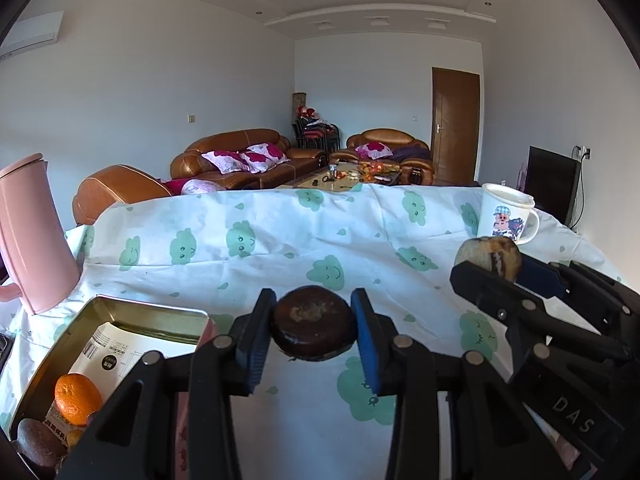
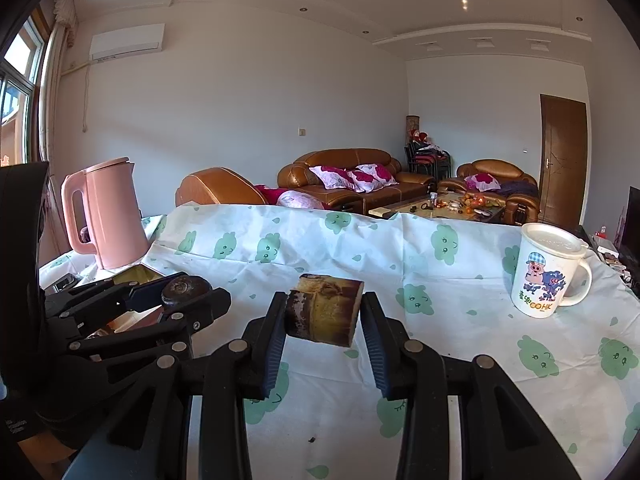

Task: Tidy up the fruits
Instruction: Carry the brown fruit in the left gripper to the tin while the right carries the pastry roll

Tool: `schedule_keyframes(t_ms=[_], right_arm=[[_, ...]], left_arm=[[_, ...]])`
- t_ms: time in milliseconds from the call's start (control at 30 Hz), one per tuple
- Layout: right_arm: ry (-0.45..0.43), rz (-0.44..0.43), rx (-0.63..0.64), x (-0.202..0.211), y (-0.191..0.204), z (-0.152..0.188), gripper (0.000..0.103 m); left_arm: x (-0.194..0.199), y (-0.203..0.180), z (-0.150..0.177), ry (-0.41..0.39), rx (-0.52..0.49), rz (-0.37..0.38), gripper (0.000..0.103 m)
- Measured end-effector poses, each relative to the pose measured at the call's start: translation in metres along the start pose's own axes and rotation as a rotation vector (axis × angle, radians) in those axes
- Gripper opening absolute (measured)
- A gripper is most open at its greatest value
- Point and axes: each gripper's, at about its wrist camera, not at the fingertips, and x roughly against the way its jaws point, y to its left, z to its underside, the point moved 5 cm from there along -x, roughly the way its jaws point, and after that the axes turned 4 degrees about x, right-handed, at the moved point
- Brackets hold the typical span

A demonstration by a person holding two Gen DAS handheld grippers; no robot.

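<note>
My left gripper point(image 1: 314, 330) is shut on a dark brown round fruit point(image 1: 313, 326) and holds it above the cloth-covered table. It also shows in the right wrist view point(image 2: 188, 292) at the left. My right gripper point(image 2: 323, 320) is shut on a short yellow-brown cut piece of fruit point(image 2: 324, 314), held above the table. It also shows in the left wrist view point(image 1: 490, 260) at the right. A metal tin point(image 1: 48, 364) at lower left holds an orange point(image 1: 77, 399), a brown round fruit point(image 1: 38, 444) and a printed paper.
A pink kettle point(image 2: 110, 216) stands at the table's back left, next to the tin. A white cartoon mug point(image 2: 550, 270) with a lid stands at the right. The table carries a white cloth with green clouds point(image 2: 420, 264). Sofas and a coffee table lie beyond.
</note>
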Motion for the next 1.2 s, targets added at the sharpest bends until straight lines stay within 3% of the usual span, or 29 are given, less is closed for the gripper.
schedule_keyframes(t_ms=[533,1200], right_arm=[[-0.069,0.015,0.035,0.023,0.011,0.000,0.039],[-0.016,-0.035,-0.005,0.025,0.018,0.006,0.039]], left_arm=[[0.017,-0.002,0.001,-0.057,-0.019,-0.018,0.040],[0.033,0.008,0.013,0.003,0.000,0.025,0.040]])
